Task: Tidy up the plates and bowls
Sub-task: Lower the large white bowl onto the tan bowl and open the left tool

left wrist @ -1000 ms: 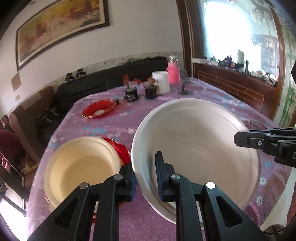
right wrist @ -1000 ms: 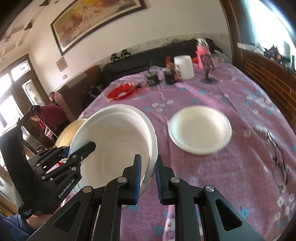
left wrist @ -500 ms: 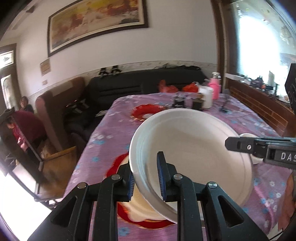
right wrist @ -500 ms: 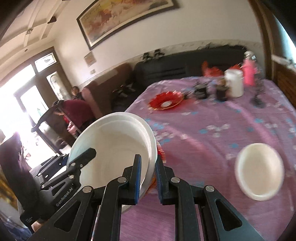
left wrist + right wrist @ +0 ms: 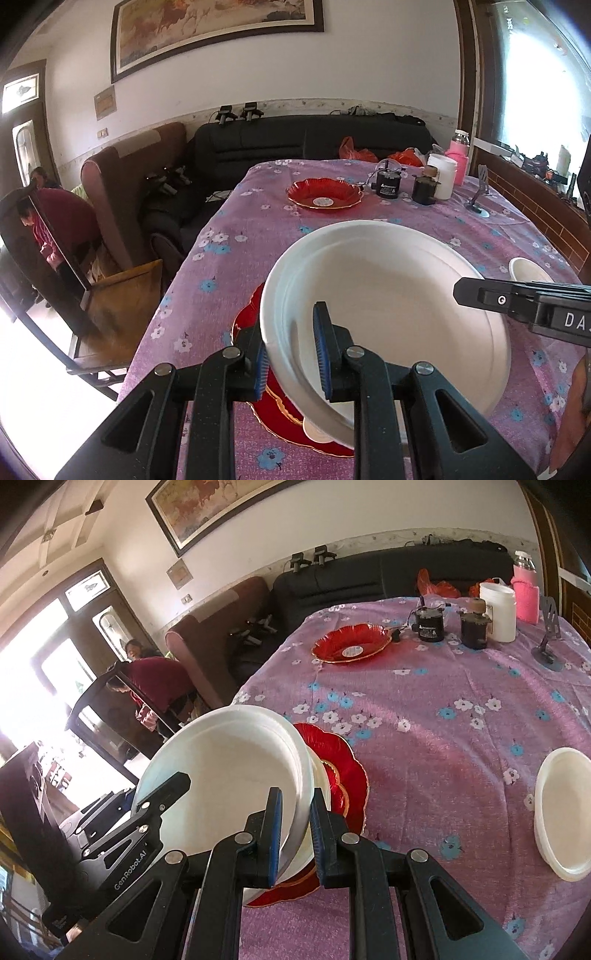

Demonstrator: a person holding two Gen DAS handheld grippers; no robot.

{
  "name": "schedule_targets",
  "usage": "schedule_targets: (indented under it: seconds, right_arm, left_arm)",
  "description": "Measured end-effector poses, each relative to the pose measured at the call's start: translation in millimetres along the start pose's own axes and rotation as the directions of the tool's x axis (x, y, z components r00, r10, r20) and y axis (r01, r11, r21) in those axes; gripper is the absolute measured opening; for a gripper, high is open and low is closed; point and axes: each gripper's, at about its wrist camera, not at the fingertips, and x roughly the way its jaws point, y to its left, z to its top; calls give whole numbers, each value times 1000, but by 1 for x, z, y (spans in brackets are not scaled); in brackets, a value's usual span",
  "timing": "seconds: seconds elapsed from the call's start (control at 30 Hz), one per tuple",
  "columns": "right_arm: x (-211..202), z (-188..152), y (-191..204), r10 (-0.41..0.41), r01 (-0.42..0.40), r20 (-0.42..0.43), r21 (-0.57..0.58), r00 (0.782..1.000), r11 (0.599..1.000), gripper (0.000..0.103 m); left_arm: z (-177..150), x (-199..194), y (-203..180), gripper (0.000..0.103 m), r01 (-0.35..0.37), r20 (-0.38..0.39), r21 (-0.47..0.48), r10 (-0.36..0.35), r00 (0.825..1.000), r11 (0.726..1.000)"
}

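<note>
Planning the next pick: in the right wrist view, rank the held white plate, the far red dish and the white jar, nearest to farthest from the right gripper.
1. White plate: in the right gripper.
2. Red dish: mid-table, ahead.
3. White jar: far edge, right.

A lived-in home: a combined living and dining room.

A dining table (image 5: 461,716) under a purple flowered cloth holds red glass dishes (image 5: 351,640), a white jar (image 5: 496,605) and a pink bottle (image 5: 526,587). Behind it a black sofa (image 5: 310,140) runs along a white wall, with a brown armchair (image 5: 122,184) beside it and a large framed painting (image 5: 214,29) above. A glazed wooden door (image 5: 66,646) lets in bright daylight, and a person in a dark red top (image 5: 155,683) bends over near it.
</note>
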Motion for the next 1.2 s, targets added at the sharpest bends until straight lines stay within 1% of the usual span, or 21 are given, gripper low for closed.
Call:
schedule_targets:
  seconds: [0.13,0.17,0.23,0.27,0.3,0.5,0.57,0.63,0.7,0.8,0.9,0.97,1.03,1.07,1.1,1.13,1.17,1.2]
  right_arm:
    - [5,-1,-1,12,-12,-11,1,1000,1000,19]
    - [5,-1,-1,13,-13,-11,-5,1000,1000,20]
    - [4,0,0,8,-8,-3,-12,1000,1000,32]
    - [3,0,1,7,-7,4,-20,1000,1000,40]
    - [1,0,1,8,-8,15,-24,1000,1000,43]
    - [-19,-1,-9,23,-23,56,7,998,1000,44]
    - [-28,-3,-18,26,-28,71,27,997,999,46]
    - [-38,-6,-28,31,-35,84,54,996,998,47]
    - [-49,-10,-40,37,-46,103,85,994,995,47]
    - [-69,-15,-59,26,-43,135,127,990,991,47]
    - [-93,-22,-80,6,-38,179,174,984,984,47]
    - [-110,-27,-97,-24,-19,210,204,977,979,47]
    - [-126,-34,-118,-66,8,233,242,970,970,47]
    - [-134,-38,-129,-91,25,242,262,966,965,47]
    - [-141,-41,-138,-112,37,250,284,962,958,47]
    - [-148,-46,-150,-134,51,255,309,957,950,47]
    - [-154,-48,-159,-153,64,255,326,955,943,46]
    - [-160,-53,-169,-179,83,255,347,950,934,46]
  left_arm:
    - [0,0,1,20,-7,3,-4,7,1000,1000]
    - [1,0,2,20,-7,3,-6,7,1000,1000]
    - [1,0,3,20,-11,6,-11,11,1000,1000]
    - [1,-1,3,21,-11,6,-13,11,1000,1000]
    - [1,-1,4,21,-10,5,-15,10,1000,1000]
    - [4,-7,8,23,-25,15,-28,25,1000,999]
    - [5,-10,10,31,-28,24,-37,29,999,999]
    - [7,-16,14,32,-39,39,-53,41,998,998]
    - [11,-22,17,32,-36,50,-65,40,998,997]
    - [15,-31,15,32,-29,71,-69,34,997,997]
    - [20,-42,0,32,14,88,-39,-10,996,999]
    - [21,-48,-20,32,63,88,3,-63,994,998]
    - [21,-49,-46,32,145,57,45,-148,987,988]
    - [21,-47,-59,32,195,32,61,-197,980,979]
    - [20,-42,-75,32,254,-8,75,-254,967,964]
    - [20,-37,-88,32,295,-41,84,-292,955,952]
    - [19,-33,-101,32,337,-72,88,-332,941,937]
    - [19,-26,-116,32,389,-106,89,-379,919,917]
